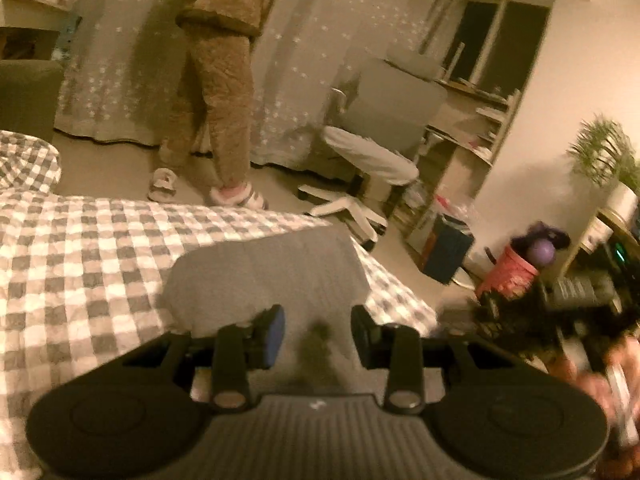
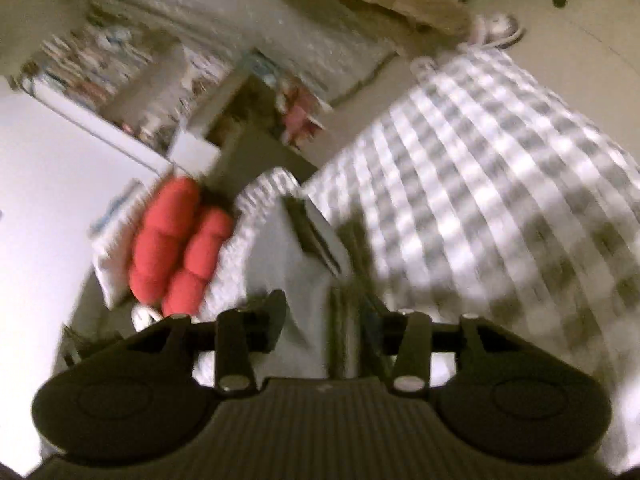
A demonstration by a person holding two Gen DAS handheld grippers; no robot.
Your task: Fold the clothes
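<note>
Grey garment [image 1: 272, 272] lies partly folded on the checked bedspread [image 1: 100, 248] at twelve o'clock of the spread-fingered left gripper [image 1: 318, 334], while the right gripper [image 2: 324, 320] apparently pinches its fabric, folding unfinished.

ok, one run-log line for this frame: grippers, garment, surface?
left gripper: jaws apart over folded grey cloth garment | right gripper: grey cloth between jaws, grip unclear, blurred | surface: grey-white checked bedspread

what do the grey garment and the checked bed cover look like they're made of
Grey folded garment: probably soft matte knit or fleece, no sheen, rounded fold edges. Grey-and-white checked bed cover: likely thin woven cotton, matte with fine creases; blur leaves both uncertain.
</note>
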